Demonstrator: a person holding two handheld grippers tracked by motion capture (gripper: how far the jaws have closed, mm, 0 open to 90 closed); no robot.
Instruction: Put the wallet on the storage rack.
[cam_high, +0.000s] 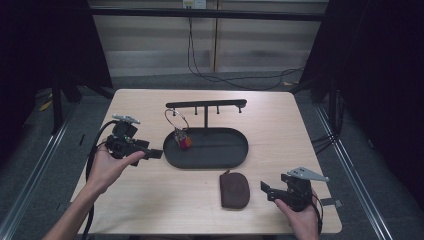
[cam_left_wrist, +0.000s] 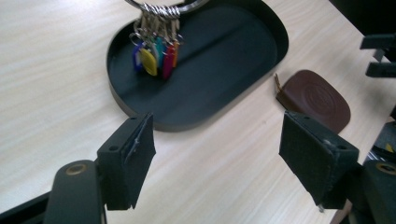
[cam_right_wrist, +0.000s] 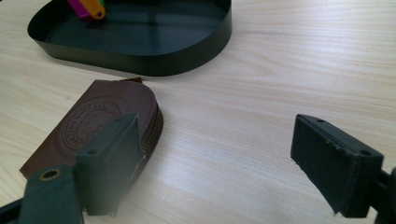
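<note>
While my left gripper (cam_high: 156, 154) gaped wide and empty, I judged squaring it on the steel key ring (cam_high: 176, 119) with coloured tags wisest.

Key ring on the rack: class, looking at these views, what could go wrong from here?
1. The key ring hangs from an end hook of the rack, its coloured tags low over the tray; a nudge from the open left gripper nearby might swing it off.
2. The brown pouch lies close beside the tray's rim, so the open right gripper reaching for it might bump the tray.
</note>
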